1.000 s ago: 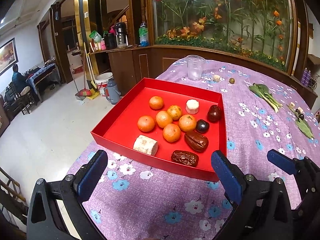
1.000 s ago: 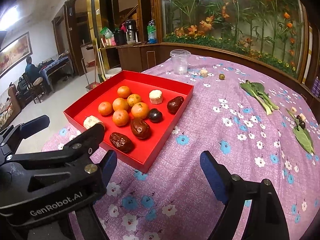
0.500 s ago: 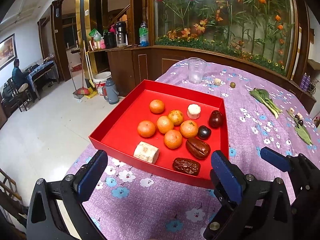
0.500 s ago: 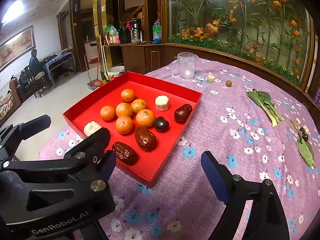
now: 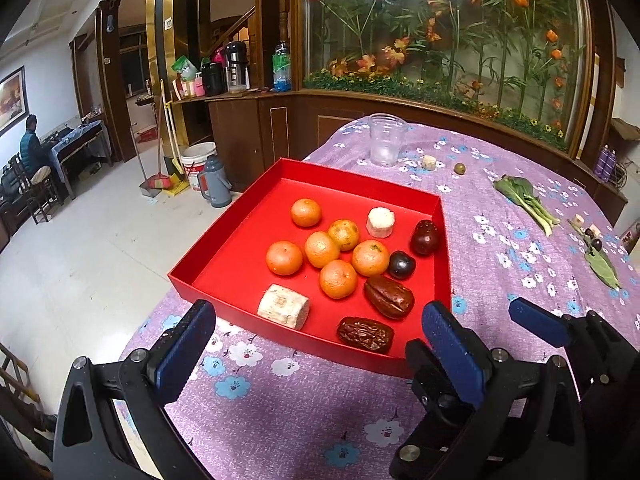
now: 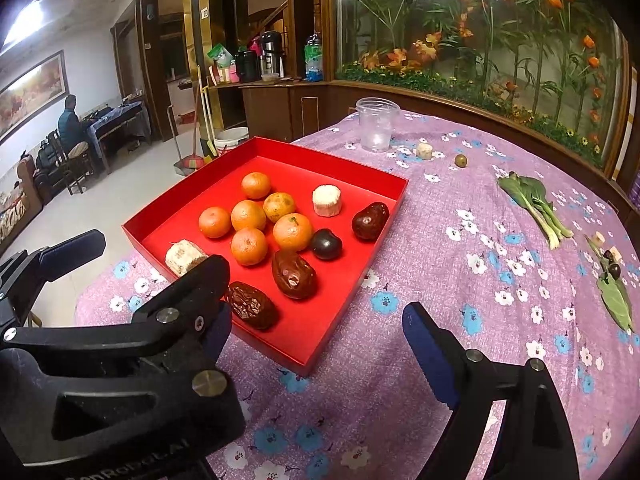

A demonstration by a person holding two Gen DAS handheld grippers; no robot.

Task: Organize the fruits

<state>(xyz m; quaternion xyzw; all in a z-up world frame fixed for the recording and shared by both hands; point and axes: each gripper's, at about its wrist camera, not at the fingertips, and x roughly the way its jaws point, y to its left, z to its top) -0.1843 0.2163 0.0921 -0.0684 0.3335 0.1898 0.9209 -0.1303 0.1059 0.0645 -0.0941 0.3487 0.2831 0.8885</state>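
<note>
A red tray [image 5: 236,240] [image 6: 176,220] sits on the purple flowered cloth, holding several oranges [image 5: 322,249] [image 6: 248,215], two brown dates [image 5: 388,297] [image 6: 293,273], a dark plum [image 5: 401,265], a dark red fruit [image 5: 425,237] and two pale cut pieces [image 5: 283,306]. My left gripper [image 5: 316,340] hovers open over the tray's near edge, nothing between its fingers. My right gripper [image 6: 320,344] is open just right of it, over the tray's near right corner, and empty. The left gripper's body [image 6: 192,292] hides part of the right gripper's left finger.
On the cloth beyond the tray stand a clear plastic cup [image 5: 386,140], a small pale piece [image 5: 429,162] and a small green fruit [image 5: 460,168]. A bok choy [image 5: 524,198], a leaf [image 5: 602,266] and small dark fruits [image 6: 612,264] lie at the right. The table edge drops off left of the tray.
</note>
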